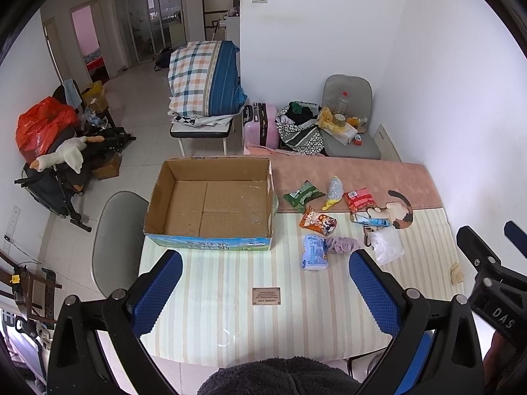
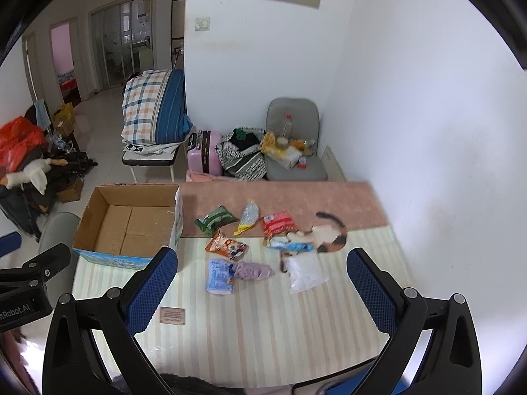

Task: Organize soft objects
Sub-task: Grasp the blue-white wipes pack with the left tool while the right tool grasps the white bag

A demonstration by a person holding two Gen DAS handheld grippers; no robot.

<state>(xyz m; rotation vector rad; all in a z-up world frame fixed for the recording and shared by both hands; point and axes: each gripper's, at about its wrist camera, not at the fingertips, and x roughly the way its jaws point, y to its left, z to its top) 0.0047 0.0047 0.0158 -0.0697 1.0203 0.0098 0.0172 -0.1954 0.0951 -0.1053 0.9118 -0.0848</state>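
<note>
Cardboard box (image 1: 210, 204) empty, soft packs (image 2: 227, 247) beside, both jaws wide

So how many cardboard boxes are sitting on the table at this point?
1. The open cardboard box stands at the table's far left corner, nothing visible inside it; the soft packets lie to its right. Other cartons sit on the floor beyond, not on the table.

table (image 1: 230, 296) is carrying: cardboard box (image 1: 210, 204) | snack packets (image 1: 318, 222) | purple cloth (image 1: 342, 244) | white bag (image 1: 387, 245) | cat plush (image 1: 400, 212)
</note>
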